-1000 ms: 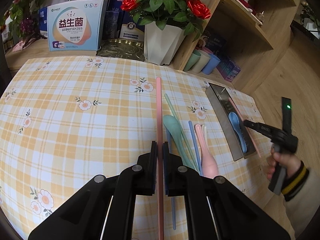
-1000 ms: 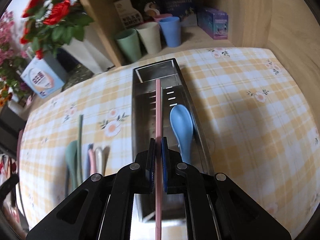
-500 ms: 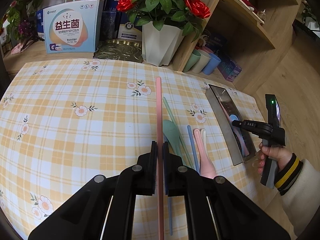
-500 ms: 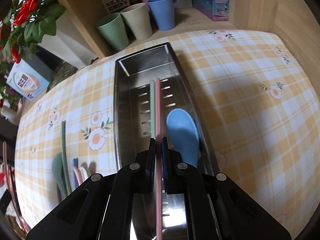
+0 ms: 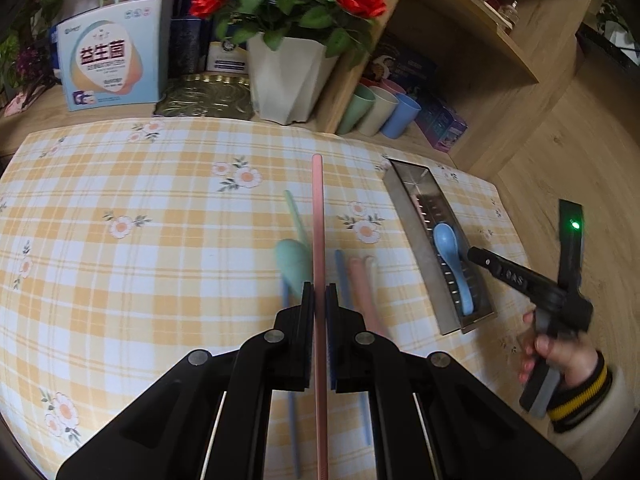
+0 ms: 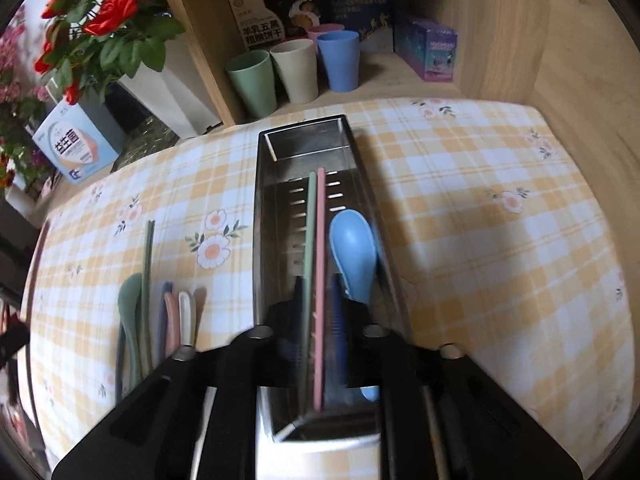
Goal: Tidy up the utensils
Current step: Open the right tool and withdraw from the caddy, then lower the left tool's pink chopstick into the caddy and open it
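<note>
Since half a second ago the right gripper point(image 6: 318, 312) has spread its jaws, letting its pink chopstick point(image 6: 320, 264) drop into the steel tray point(image 6: 262, 216) beside a green chopstick point(image 6: 308, 248) and the blue spoon point(image 6: 354, 244).

Leftmost, near the table's middle, lie the loose utensils point(image 5: 296, 260). Above them the left gripper point(image 5: 319, 300) is clamped on a second pink chopstick point(image 5: 318, 216), held over the cloth.

Near the table's right edge sits the tray; blur hides whether the released stick lies flat. Withdrawing carelessly could snag it or shove the tray off.
</note>
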Motion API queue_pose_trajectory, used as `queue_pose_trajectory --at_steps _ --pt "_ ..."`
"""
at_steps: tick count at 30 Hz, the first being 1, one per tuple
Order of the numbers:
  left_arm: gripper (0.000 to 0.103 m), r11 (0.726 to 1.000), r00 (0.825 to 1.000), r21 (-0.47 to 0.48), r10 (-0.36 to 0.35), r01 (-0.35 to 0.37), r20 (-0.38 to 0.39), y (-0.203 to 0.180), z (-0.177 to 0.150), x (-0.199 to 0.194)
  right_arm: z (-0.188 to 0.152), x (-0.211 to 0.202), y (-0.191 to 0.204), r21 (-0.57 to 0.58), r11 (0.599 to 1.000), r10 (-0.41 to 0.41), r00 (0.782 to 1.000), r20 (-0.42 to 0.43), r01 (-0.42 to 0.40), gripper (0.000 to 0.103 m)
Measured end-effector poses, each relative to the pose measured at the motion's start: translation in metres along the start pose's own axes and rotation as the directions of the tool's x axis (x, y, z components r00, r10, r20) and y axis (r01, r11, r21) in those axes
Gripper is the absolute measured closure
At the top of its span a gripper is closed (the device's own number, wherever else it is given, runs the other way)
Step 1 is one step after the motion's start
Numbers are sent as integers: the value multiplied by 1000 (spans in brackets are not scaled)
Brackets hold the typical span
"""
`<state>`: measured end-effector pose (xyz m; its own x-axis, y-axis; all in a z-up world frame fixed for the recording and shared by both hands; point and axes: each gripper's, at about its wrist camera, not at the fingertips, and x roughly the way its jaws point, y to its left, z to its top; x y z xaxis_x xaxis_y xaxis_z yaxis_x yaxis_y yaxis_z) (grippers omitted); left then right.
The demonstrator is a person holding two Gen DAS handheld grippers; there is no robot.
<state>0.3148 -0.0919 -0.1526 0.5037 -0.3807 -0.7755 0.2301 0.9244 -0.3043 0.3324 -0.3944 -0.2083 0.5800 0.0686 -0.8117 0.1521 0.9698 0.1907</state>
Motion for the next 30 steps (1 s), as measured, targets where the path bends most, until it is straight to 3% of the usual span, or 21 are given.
queue_pose_trajectory --at_steps 7,10,12,13,19,30 --pt "97 999 999 33 -36 37 -37 -45 10 29 -13 -23 -34 67 996 58 998 32 -60 39" --pt "97 998 997 51 -42 46 -61 -65 15 44 -21 -25 -47 84 996 38 999 28 -40 33" --pt "97 997 996 57 -46 50 -77 -79 19 56 -26 -24 -58 110 993 30 999 27 -33 18" --pt "97 997 995 58 -49 54 -86 -87 21 63 -28 -24 -62 119 992 29 999 27 -32 17" --pt "97 996 986 50 -69 78 -152 -131 37 111 -35 -22 -93 190 982 18 999 29 -23 17" --pt "97 998 974 56 28 -16 -223 -172 54 182 -40 -27 -122 237 971 27 998 54 -39 17"
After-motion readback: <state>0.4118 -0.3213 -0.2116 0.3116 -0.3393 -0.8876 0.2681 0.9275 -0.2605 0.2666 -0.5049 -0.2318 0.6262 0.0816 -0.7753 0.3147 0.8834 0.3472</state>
